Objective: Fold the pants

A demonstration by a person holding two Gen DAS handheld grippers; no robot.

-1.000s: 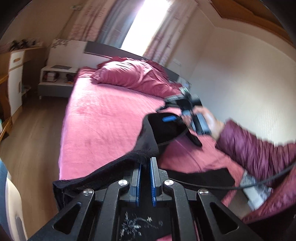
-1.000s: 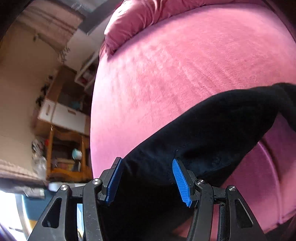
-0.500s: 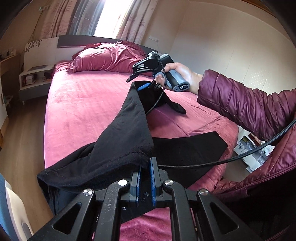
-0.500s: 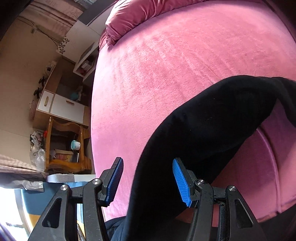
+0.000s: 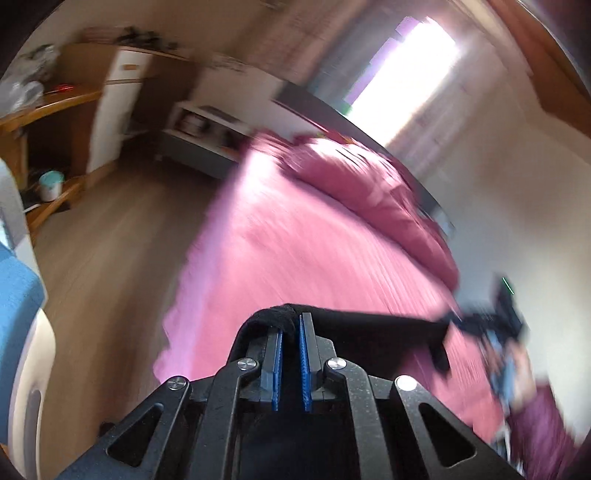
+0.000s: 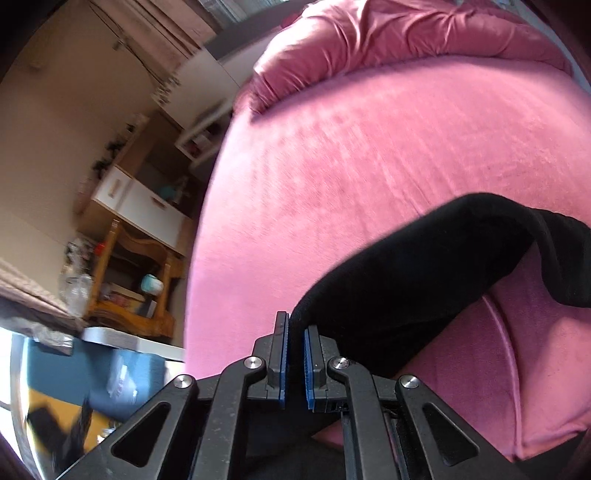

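Note:
The black pants [image 6: 424, 273] hang in the air over the pink bed [image 6: 369, 147], stretched between my two grippers. My right gripper [image 6: 295, 325] is shut on an edge of the black cloth. My left gripper [image 5: 290, 321] is shut on another edge of the pants [image 5: 369, 328], which run off to the right toward the blurred right gripper [image 5: 495, 325]. The left wrist view is smeared by motion.
A pink duvet and pillows [image 6: 388, 33] lie at the head of the bed. A white nightstand [image 5: 207, 129], wooden shelves [image 6: 129, 280] with a cup and bottles, and wooden floor [image 5: 110, 240] lie left of the bed. A blue chair [image 5: 18, 306] is near left.
My right gripper has closed from open onto the pants edge. My left gripper has swung up and left with its hold on the cloth, and the pants now stretch level between the two.

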